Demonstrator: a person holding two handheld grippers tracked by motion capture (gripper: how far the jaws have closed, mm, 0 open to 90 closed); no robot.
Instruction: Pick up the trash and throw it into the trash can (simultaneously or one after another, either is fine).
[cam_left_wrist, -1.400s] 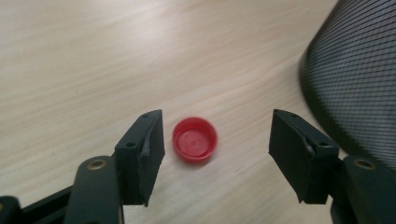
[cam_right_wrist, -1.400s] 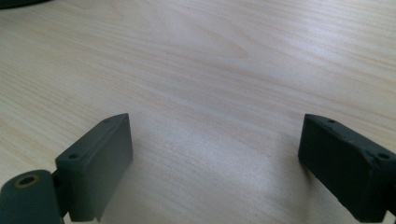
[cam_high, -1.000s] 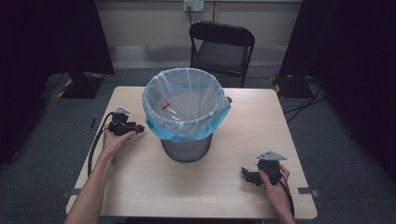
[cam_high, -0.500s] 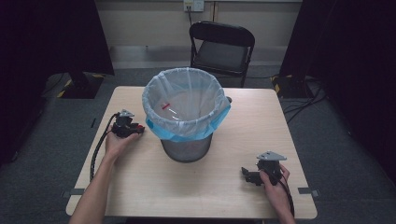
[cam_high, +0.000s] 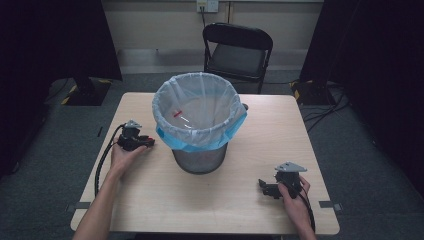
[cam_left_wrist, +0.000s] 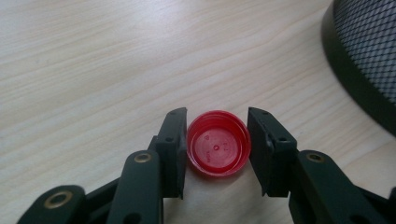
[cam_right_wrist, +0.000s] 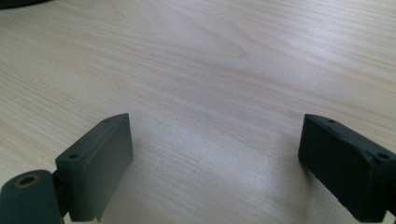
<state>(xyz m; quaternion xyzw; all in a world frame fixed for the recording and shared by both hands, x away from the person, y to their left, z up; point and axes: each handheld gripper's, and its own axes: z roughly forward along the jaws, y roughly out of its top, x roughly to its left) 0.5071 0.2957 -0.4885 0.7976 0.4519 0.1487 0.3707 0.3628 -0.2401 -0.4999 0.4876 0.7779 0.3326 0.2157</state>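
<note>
- Red bottle cap (cam_high: 148, 143), in the high view, shows as a small red spot at the tip of the left gripper (cam_high: 145, 143), low over the left part of the table (cam_high: 150, 200), just left of the mesh waste bin (cam_high: 200, 157).
- The bin stands at the middle of the table, lined with a pale blue bag (cam_high: 200, 142) folded over its rim; a small red item (cam_high: 177, 114) lies inside the bag, too small to tell what it is.
- The right gripper (cam_high: 264, 186) sits on the near right part of the table, well apart from the bin, in the person's right hand (cam_high: 295, 197).
- A black folding chair (cam_high: 239, 52) stands beyond the far edge of the table.
- In the left gripper view, the cap (cam_left_wrist: 217, 143) lies open side up between the two black jaws, which have just been closing and now press on its sides.
- The bin's dark base rim and mesh wall (cam_left_wrist: 369, 60) fill the right corner, near the cap but apart from it.
- In the right gripper view, the jaws stand wide apart over bare wood of the table (cam_right_wrist: 210, 70), with nothing between them.
</note>
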